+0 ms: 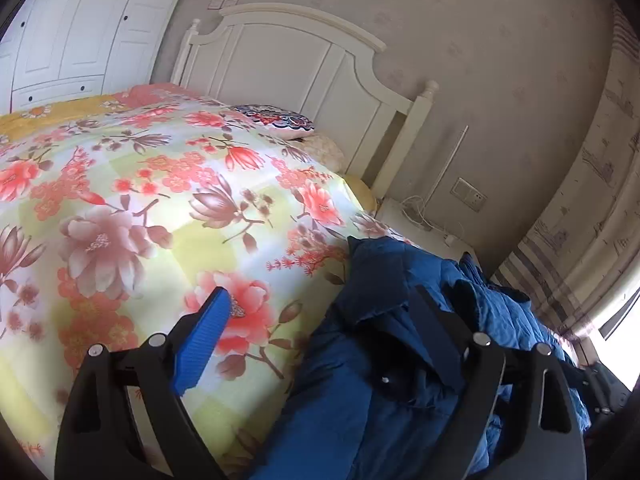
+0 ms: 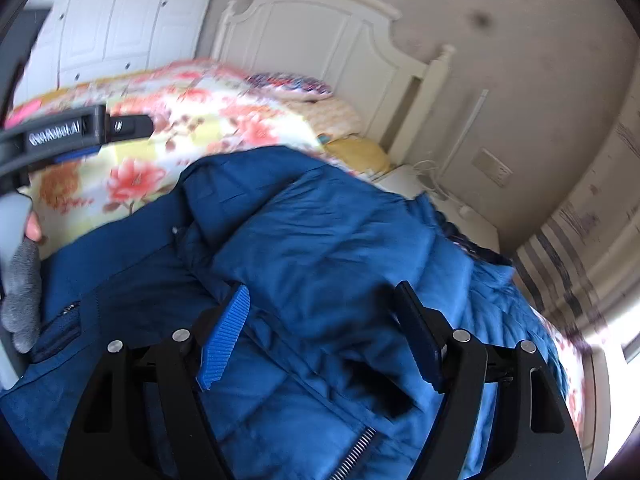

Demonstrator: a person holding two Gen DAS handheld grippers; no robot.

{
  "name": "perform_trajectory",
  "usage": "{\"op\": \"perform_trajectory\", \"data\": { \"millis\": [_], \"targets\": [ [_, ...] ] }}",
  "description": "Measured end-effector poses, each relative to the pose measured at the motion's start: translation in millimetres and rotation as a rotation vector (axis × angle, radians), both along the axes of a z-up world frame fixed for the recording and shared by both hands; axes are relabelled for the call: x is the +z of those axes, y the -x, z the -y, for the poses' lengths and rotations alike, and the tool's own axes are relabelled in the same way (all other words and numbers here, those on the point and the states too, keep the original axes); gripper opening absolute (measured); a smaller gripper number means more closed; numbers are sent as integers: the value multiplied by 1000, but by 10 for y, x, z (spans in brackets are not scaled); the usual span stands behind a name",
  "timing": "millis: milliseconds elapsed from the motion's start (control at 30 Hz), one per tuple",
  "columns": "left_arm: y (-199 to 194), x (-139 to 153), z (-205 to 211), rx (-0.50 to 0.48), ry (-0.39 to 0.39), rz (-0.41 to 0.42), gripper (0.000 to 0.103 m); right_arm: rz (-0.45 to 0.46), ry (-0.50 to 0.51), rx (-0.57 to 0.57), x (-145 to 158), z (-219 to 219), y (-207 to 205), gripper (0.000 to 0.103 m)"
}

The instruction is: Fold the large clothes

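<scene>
A blue padded jacket (image 1: 384,360) is seen lying in a loose heap on a bed, spread over a floral quilt (image 1: 160,200) printed with red and mauve flowers on pale yellow and white checks. In the left wrist view the jacket is found at the lower right, near the quilt's right edge; a dark flap with a metal snap is visible on it.

The left gripper (image 1: 320,304) is held above the line where jacket meets quilt. Its jaws are spread wide, with nothing between them — the blue ribbed pad of 1 finger is set over the quilt, the other finger over the jacket's folds.

In the right wrist view, which is blurred, the jacket (image 2: 320,240) fills most of the lower frame, and a zip can be made out at the bottom edge. The right gripper (image 2: 324,300) is poised over the bunched fabric with its 2 fingers wide apart; whether the tips touch the cloth cannot be told. At the left edge of this view the other gripper's black body is seen from the side, gripped by a hand in a grey glove (image 2: 22,300).

Behind the bed a white headboard (image 1: 304,60) is set against the wall — a patterned pillow (image 1: 276,120) lies before it. A white wardrobe (image 1: 76,28) stands at the far left.
</scene>
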State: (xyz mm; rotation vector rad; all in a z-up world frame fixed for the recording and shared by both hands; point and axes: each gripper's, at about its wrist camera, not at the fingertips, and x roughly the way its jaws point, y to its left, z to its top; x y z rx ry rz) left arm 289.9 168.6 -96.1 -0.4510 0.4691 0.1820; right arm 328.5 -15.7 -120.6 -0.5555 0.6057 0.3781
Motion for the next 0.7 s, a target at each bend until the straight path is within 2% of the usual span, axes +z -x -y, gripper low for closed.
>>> {"op": "perform_trajectory", "data": {
  "millis": [33,67,133,167,200,300,400,433,467,533,567,600,700],
  "targets": [
    [-8,3,2,-2,-3,-1,90,12,43,-5,-68,-37,-27,72],
    [-15,1,6,-3,-6,-4,90,18,59,-2,-94,-51,-29,66],
    [-30,-11,7,-6,-8,-11,90,8,6,17,-51,7,-37,51],
    [-33,-13,6,-7,-8,-13,90,12,-38,19,10,76,-20,38],
    [-31,-13,4,-5,-8,-13,90,20,-102,12,92,165,-2,30],
    [-21,-7,10,-8,-11,-5,90,16,-461,-100,473,877,49,24],
    [-22,10,54,-34,-24,4,90,-23,-861,-312,548,1926,100,24],
    [-28,16,78,-47,-30,5,90,-51,-957,-386,486,2244,116,24],
    [-39,18,100,-58,-35,4,90,-76,-995,-436,433,2451,115,27],
    [-60,17,147,-78,-49,-2,90,-128,-985,-532,288,2781,104,48],
    [-68,18,160,-84,-53,-4,90,-142,-1005,-543,203,2892,136,71],
    [-77,17,174,-93,-55,-6,90,-157,-1026,-545,134,2962,166,76],
    [-103,8,190,-110,-60,-12,91,-225,-1059,-549,-57,3028,153,76]
  ]
}}
